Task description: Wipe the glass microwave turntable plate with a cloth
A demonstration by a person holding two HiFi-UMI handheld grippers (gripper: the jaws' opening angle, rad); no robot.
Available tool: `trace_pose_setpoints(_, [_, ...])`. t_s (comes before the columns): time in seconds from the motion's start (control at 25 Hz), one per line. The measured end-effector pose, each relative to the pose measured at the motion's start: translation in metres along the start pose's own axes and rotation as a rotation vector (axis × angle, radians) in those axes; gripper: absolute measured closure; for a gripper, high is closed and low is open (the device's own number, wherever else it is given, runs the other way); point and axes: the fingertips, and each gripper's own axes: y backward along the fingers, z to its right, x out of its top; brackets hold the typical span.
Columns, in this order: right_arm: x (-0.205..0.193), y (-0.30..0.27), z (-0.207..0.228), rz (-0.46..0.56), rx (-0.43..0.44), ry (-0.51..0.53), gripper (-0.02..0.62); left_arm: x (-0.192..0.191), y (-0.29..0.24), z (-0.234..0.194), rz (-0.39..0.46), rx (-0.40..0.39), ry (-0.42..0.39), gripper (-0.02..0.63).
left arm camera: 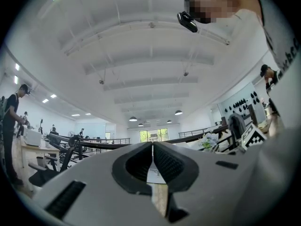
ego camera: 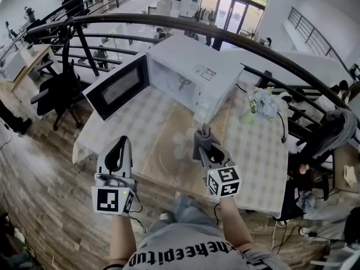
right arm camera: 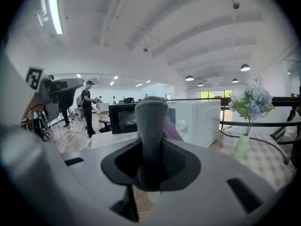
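Note:
The clear glass turntable plate (ego camera: 175, 157) lies flat on the checked table (ego camera: 256, 151), in front of the open microwave (ego camera: 194, 72); it shows only faintly. My right gripper (ego camera: 203, 135) hovers over the plate's right edge, shut on a grey cloth (ego camera: 202, 131). In the right gripper view the cloth (right arm camera: 151, 119) stands up between the jaws, with a bit of purple behind it. My left gripper (ego camera: 123, 142) is held at the table's near left edge, apart from the plate. Its jaws (left arm camera: 153, 149) are shut with nothing between them.
The microwave door (ego camera: 117, 86) swings out to the left. A vase of pale flowers (ego camera: 262, 103) stands on the table's right part, with a black cable beside it. A curved black railing (ego camera: 169, 21) runs behind the table. Office chairs stand at left and right.

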Motion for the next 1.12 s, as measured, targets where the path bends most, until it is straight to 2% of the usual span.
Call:
trace_pose_setpoints(0.52, [0.066,0.03,-0.004,0.179,0.011,-0.014,0.491,0.011,-0.002,0.014,0.025,-0.026,0.002,0.594])
trace_pose_setpoints(0.88, [0.106,0.057,-0.004,0.287,-0.014,0.036,0.491,0.021,-0.004,0.023,0.042,-0.041,-0.004,0.594])
trace_pose_setpoints(1.12, [0.119,0.072,-0.002,0.321,-0.038,0.06,0.492,0.029,-0.002,0.028,0.06,-0.051,-0.008,0.594])
